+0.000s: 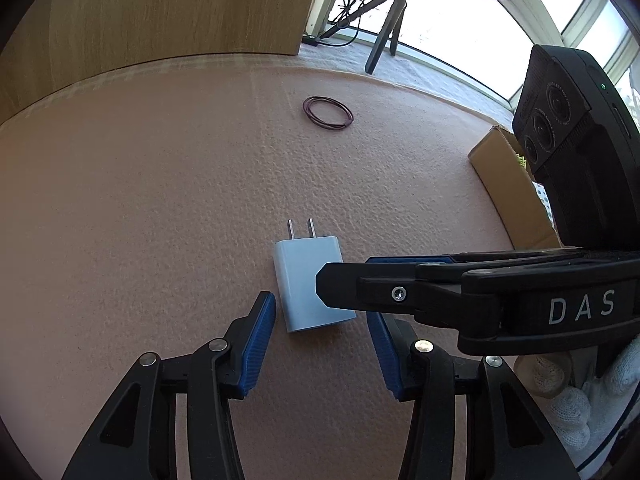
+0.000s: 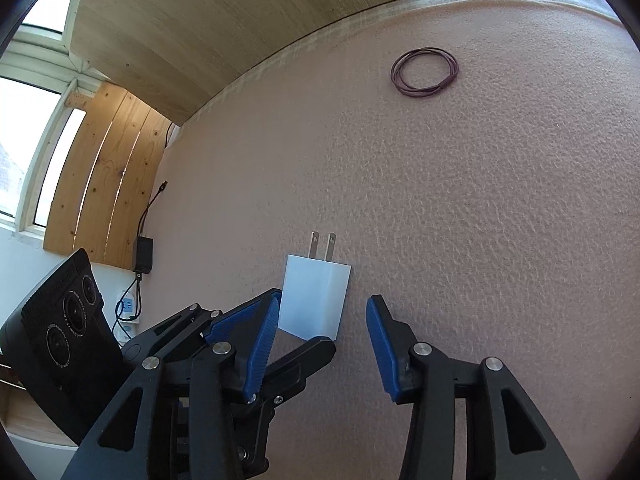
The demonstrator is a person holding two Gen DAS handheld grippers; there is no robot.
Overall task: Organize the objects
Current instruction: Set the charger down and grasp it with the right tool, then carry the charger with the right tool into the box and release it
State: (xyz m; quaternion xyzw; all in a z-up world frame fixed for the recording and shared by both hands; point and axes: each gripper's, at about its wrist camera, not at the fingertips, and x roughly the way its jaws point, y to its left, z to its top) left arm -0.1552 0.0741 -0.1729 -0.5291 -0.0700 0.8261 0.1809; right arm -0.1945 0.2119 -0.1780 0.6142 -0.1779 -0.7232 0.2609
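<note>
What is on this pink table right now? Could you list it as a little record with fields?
surface: pink textured mat
main item: white plug charger, lying flat, prongs pointing away from both cameras
second item: coil of thin dark purple cord, farther back, apart from the charger
left hand-held gripper: open, pads either side of the charger's near end
right hand-held gripper: open, close to the charger, not gripping it
side: cardboard box at the mat's edge

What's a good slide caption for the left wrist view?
Both grippers close in on a white charger lying flat on pink felt.
</note>
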